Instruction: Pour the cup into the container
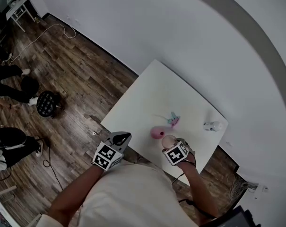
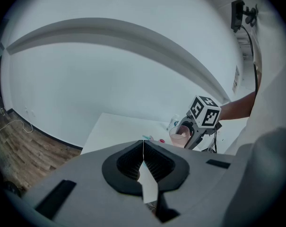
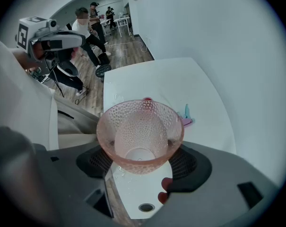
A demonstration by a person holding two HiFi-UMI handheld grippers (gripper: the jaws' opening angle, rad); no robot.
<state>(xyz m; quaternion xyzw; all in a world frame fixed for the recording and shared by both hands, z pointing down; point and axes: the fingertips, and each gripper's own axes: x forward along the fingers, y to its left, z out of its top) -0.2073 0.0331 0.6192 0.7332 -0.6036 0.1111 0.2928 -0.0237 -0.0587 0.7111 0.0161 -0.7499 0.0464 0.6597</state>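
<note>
**Pouring step, cup lifted.** The table (image 1: 147, 93) is white and bare over most of its top. The right gripper (image 3: 143, 161) points down and clamps the cup (image 3: 140, 131) between its two pads, apparently toward the base, with the cup's mouth facing the camera. The left gripper (image 2: 143, 162) hangs off the table's front-left corner, its jaws pressed together on nothing. The cup hangs above the table's front edge, just beside the container (image 1: 157, 133), a small pink vessel.

To pour well, the cup's lip should come over the container's middle before any tilt. The wrist should then roll slowly so that the stream falls inside. The cup's wall is tapered and dimpled, so a firm squeeze likely guards against slip. The idle left gripper could steady the container if it proves light. A teal piece (image 1: 173, 119) lies just behind the container, and a bottle (image 1: 212, 126) stands farther right.

**Hard to read.**
- **Container:** its depth and opening are tiny in the head view, and the cup's rim all but hides it in the right gripper view.
- **Cup:** its wall is translucent and its base shows white, so whether it holds liquid cannot be told.
- **Teal piece:** its nature cannot be made out.
</note>
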